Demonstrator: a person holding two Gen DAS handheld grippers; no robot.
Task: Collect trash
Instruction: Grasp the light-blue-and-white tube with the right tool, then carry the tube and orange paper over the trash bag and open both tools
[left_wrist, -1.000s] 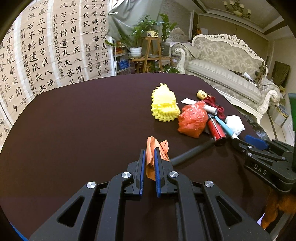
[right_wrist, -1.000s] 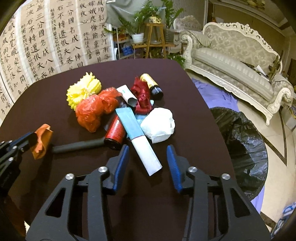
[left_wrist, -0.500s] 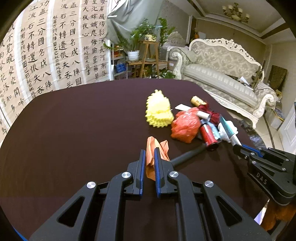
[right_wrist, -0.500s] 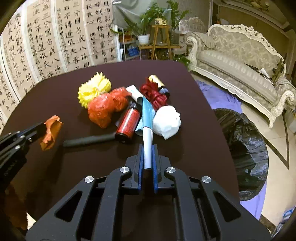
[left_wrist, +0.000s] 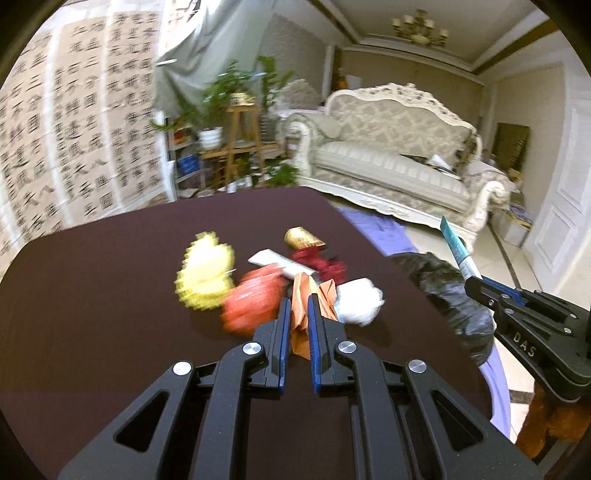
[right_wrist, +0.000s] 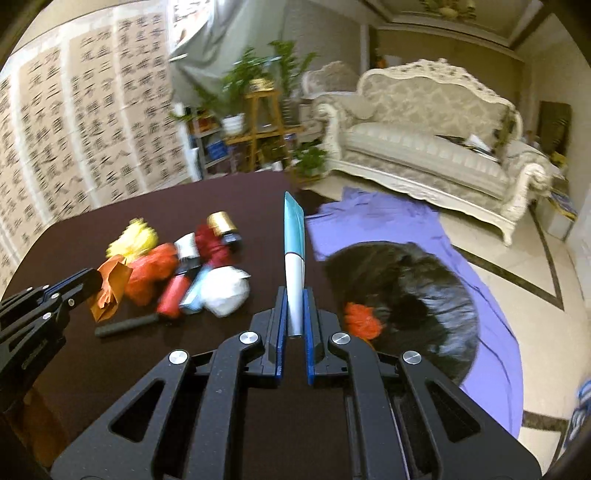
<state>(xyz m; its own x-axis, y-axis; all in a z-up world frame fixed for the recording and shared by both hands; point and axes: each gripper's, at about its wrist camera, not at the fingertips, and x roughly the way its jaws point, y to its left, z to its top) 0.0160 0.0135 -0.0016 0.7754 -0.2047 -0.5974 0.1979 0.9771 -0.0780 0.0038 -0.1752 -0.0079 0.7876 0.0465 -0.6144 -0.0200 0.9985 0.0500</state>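
Jaws on both our grippers are clenched. Our left gripper (left_wrist: 297, 310) pinches a crumpled orange paper wrapper (left_wrist: 301, 295) above the dark brown table (left_wrist: 110, 295). Our right gripper (right_wrist: 294, 306) clamps a flattened blue-and-white tube (right_wrist: 294, 258), its tail pointing up, beside the open black trash bag (right_wrist: 406, 291) on the floor. Remaining trash lies heaped on the table.

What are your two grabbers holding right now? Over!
Left gripper shut on orange wrapper. Right gripper shut on blue-white tube. Black trash bag open beside table; nothing in the way.
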